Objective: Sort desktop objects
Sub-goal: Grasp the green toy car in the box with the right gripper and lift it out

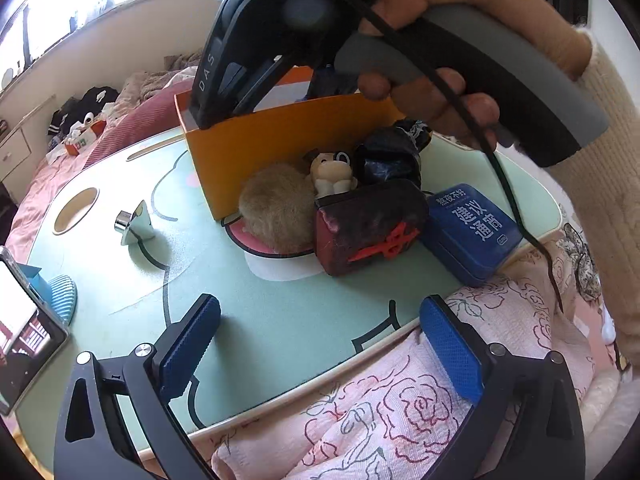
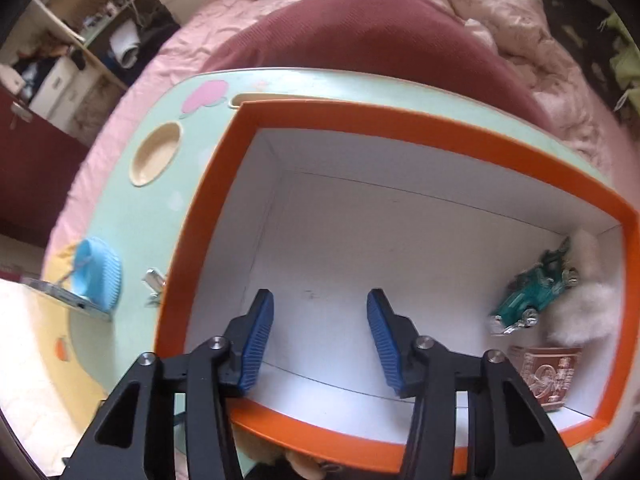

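My right tongs [image 2: 320, 336] hang empty, half-parted, inside the orange cardboard box [image 2: 400, 120]; left tongs [image 1: 316, 344] gape; lowering risks crushing its wall.

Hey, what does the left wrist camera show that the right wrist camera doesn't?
Only the left wrist view shows the blue tin, the dark red block and the dog figurine outside the orange box.

Only the right wrist view shows the box's inside: a green toy car, white fluff and a brown carved block.

Both show the box, green table and phone.
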A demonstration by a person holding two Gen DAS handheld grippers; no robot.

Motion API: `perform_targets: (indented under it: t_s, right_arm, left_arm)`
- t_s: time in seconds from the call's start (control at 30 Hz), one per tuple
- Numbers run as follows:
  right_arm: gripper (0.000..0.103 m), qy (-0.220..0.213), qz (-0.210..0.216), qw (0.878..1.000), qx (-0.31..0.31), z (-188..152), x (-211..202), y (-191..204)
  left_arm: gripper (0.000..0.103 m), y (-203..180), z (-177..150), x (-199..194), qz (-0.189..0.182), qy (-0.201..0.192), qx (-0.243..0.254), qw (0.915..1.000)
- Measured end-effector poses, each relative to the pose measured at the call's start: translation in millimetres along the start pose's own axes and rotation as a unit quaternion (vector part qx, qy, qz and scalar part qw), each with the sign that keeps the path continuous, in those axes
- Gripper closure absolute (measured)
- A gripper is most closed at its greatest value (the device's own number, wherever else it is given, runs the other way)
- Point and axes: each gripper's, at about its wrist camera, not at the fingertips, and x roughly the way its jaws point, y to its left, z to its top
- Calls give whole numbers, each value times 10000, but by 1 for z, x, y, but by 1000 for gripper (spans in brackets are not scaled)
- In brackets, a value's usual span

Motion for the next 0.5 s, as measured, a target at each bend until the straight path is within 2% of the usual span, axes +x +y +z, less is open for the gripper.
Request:
perform_targets:
  t_s: [0.1, 0.23, 0.5]
  right_arm:
    - [59, -67, 113, 9999, 27, -2, -1, -4]
    - [76, -104, 252, 9996, -8, -2, -4, -2]
    - [78, -402, -162, 9988, -240, -5, -9, 13]
  left_arm:
    - [3, -1, 0, 0, 8, -3, 7, 10000]
    - [3, 0, 1, 0, 6, -3, 8, 10000]
    - [3, 0, 0, 0, 3, -4, 12, 10000]
